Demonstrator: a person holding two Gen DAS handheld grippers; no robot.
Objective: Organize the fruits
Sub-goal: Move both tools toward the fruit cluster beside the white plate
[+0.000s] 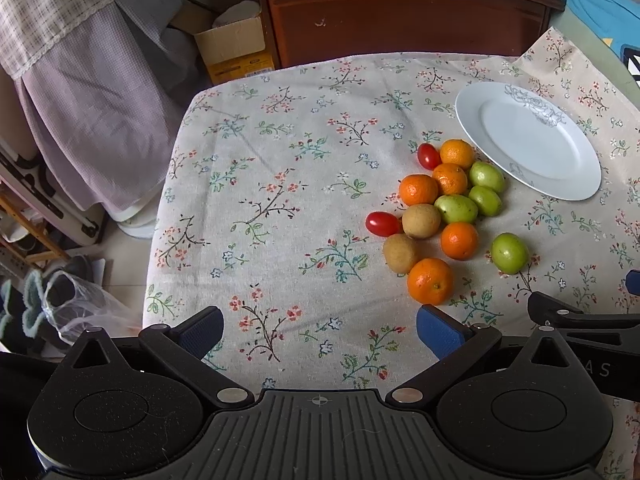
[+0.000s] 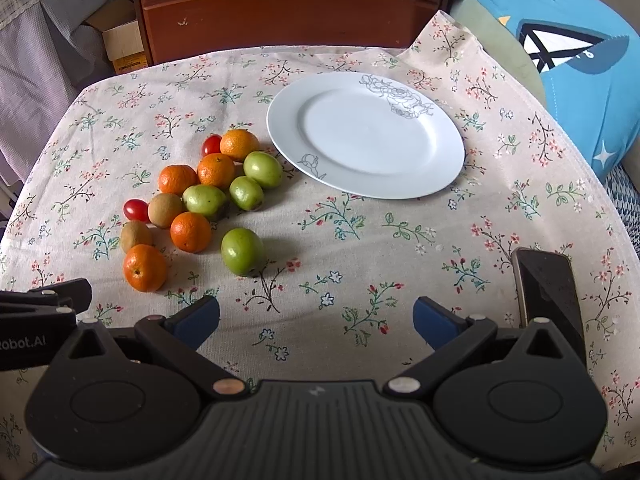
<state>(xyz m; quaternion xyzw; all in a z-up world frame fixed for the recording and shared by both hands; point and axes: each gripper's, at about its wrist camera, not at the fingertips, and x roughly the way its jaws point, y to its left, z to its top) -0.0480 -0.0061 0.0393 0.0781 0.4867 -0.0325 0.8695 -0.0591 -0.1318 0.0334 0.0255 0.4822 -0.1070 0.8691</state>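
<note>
A pile of fruit lies on the floral tablecloth: several oranges (image 1: pixel 430 281) (image 2: pixel 144 268), several green fruits (image 1: pixel 509 253) (image 2: pixel 242 251), two brown kiwis (image 1: pixel 401 253) (image 2: pixel 136 236) and two red cherry tomatoes (image 1: pixel 382 223) (image 2: pixel 135 209). An empty white plate (image 1: pixel 560 184) (image 2: pixel 400 184) sits just right of the pile. My left gripper (image 1: pixel 320 330) is open and empty, near and left of the fruit. My right gripper (image 2: pixel 316 320) is open and empty, near the lone green fruit.
A dark phone (image 2: pixel 548 292) lies on the cloth at the right. A wooden cabinet (image 2: pixel 288 12) stands behind the table, a blue cushion (image 2: pixel 580 80) at the right. The table edge drops at the left toward a cardboard box (image 1: pixel 232 48) and a plastic bag (image 1: pixel 80 308).
</note>
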